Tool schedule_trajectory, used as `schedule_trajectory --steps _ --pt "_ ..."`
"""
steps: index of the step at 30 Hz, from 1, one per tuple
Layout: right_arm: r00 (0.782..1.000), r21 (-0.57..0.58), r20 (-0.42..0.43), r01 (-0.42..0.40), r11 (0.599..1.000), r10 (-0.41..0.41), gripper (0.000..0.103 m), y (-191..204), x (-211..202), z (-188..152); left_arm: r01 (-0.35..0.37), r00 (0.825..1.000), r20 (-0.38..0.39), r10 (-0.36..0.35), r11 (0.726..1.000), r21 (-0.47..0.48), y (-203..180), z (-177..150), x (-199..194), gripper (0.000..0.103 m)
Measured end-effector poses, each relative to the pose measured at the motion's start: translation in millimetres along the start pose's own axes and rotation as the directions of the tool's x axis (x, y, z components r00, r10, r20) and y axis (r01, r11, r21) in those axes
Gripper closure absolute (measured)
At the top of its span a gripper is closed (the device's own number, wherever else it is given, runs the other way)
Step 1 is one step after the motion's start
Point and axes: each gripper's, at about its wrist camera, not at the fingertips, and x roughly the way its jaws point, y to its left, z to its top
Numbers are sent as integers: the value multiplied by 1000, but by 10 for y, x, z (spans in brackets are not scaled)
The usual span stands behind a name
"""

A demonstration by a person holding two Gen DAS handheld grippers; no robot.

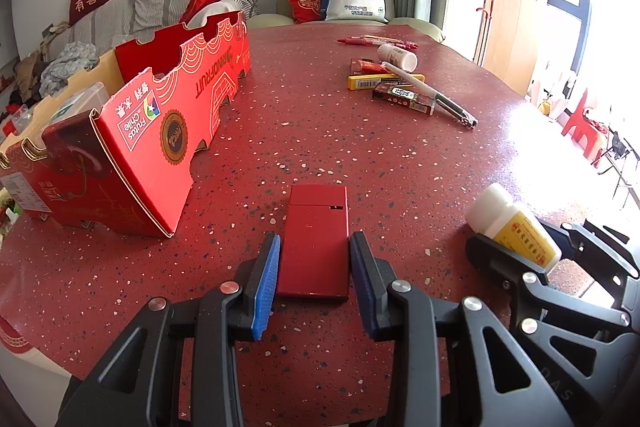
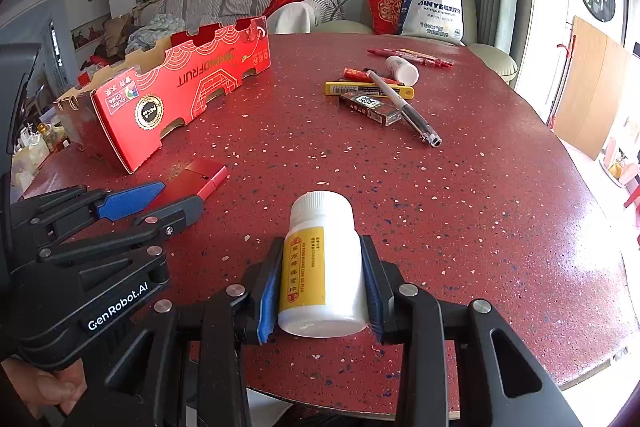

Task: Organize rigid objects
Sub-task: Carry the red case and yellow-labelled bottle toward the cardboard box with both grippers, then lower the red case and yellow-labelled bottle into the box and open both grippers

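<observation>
My left gripper (image 1: 314, 247) has its blue pads on both long sides of a flat red box (image 1: 314, 243) lying on the red speckled table (image 1: 360, 155); it also shows in the right wrist view (image 2: 160, 205), with the red box (image 2: 200, 179) between its fingers. My right gripper (image 2: 322, 251) is shut on a white pill bottle with a yellow label (image 2: 324, 267), lying with its cap pointing away. The bottle also shows in the left wrist view (image 1: 516, 227). A red open fruit carton (image 1: 160, 123) stands at the left.
At the far side lie red markers (image 1: 376, 41), a small white bottle (image 1: 396, 57), a yellow box (image 1: 380, 81), a dark box (image 1: 402, 99) and a white pen (image 1: 432, 95). The table's rim curves along the right and near sides. A sofa and armchair stand behind.
</observation>
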Motion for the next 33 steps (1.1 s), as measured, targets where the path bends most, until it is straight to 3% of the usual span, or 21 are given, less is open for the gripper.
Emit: schedule_trajectory --steps 13,21,25,29,33 --pt "1000 14 5 -22 1000 22 66 -16 -42 63 -13 1000 2 13 1000 -7 21 33 -54 66" --pt "998 -10 58 -38 999 39 66 41 -180 312 -23 996 86 25 999 -22 64 254 -368 66" --pt "994 -46 94 -60 997 64 66 154 -246 524 -64 984 163 66 998 -17 118 423 -568 66" --pt "986 -88 122 -101 991 112 66 321 -267 844 -76 973 213 91 994 -73 390 683 -776 66" --pt "976 -151 139 -148 977 170 66 597 -202 1258 -106 974 180 136 981 -164 916 946 -769 66"
